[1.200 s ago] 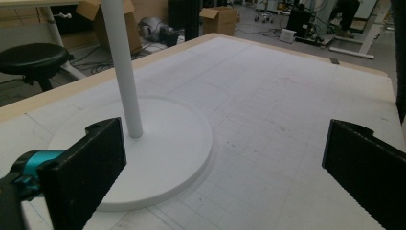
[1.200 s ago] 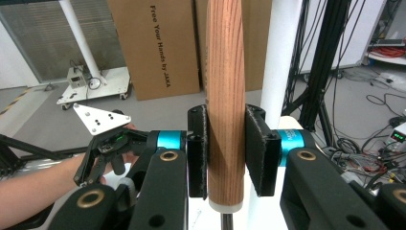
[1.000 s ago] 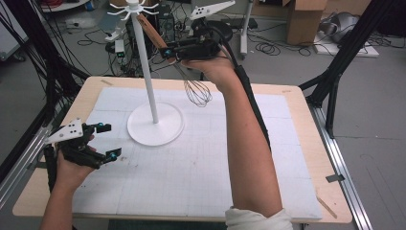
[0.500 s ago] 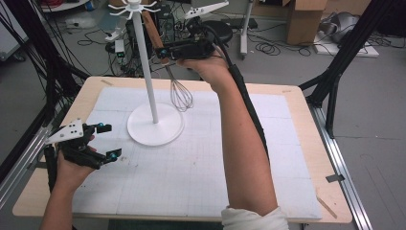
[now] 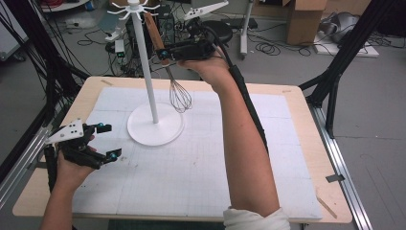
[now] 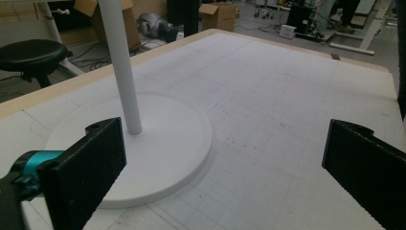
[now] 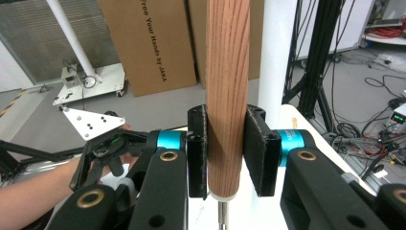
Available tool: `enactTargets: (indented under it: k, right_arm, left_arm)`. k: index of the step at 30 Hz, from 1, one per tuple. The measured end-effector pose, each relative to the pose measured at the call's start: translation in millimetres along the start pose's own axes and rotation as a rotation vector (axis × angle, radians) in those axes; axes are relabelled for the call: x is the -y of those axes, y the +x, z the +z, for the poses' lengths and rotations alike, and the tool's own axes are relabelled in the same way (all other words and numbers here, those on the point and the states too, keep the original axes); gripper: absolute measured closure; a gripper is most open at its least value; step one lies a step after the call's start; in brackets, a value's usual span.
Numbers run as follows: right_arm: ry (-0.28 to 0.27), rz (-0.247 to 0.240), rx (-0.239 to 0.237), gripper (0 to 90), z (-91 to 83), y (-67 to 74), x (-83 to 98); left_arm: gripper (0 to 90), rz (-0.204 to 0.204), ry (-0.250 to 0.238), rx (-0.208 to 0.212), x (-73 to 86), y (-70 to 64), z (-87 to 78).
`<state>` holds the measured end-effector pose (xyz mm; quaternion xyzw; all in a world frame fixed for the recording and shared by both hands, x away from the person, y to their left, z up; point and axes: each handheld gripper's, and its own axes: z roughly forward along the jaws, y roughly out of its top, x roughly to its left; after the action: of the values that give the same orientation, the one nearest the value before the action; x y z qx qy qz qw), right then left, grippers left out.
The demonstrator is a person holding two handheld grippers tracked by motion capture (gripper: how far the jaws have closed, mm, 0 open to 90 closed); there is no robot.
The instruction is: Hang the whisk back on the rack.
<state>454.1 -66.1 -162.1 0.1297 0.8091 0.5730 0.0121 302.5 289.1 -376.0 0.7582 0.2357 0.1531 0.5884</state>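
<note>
A whisk with a wooden handle (image 5: 153, 31) and a wire head (image 5: 180, 98) hangs upright just right of the white stand's pole (image 5: 146, 72). My right gripper (image 5: 165, 52) is shut on the handle, high above the table and below the stand's hooks (image 5: 134, 7). In the right gripper view the pads clamp the handle (image 7: 227, 96) near its lower end, with the pole (image 7: 277, 52) close behind. My left gripper (image 5: 107, 141) hovers open at the table's left, beside the stand's round base (image 5: 155, 125). In the left gripper view its jaws stand wide apart before the base (image 6: 158, 139).
A white gridded mat (image 5: 215, 158) covers the wooden table (image 5: 297, 96). The person's right forearm (image 5: 244, 143) stretches across the middle of the mat. Black frame legs (image 5: 335, 81) stand at the table's right, and cables, a stool and cardboard boxes (image 5: 306, 19) lie beyond the far edge.
The whisk's wire head has moved left, closer to the stand's pole, with the right gripper still holding the handle. The left gripper has stayed where it was.
</note>
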Motion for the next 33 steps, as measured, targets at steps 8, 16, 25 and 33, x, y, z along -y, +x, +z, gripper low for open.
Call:
enactTargets:
  k: [8,16,25,33]
  right_arm:
    - [0.002,-0.022,0.018,72.5,-10.7,6.0,-1.8]
    - [-0.021,-0.001,0.098,72.5,-29.0,-0.8,6.9]
    - [-0.029,0.018,0.156,72.5,-28.6,-4.7,11.2]
    - [-0.037,0.021,0.227,72.5,-20.9,-4.8,11.0]
  left_arm:
    - [1.8,0.0,0.002,0.0,-0.2,-0.8,0.5]
    - [1.8,-0.001,0.002,-0.001,-0.1,-0.7,0.7]
    - [1.8,-0.004,0.003,0.0,0.0,-0.6,0.6]
    - [1.8,-0.001,-0.002,0.001,-0.2,-0.3,0.2]
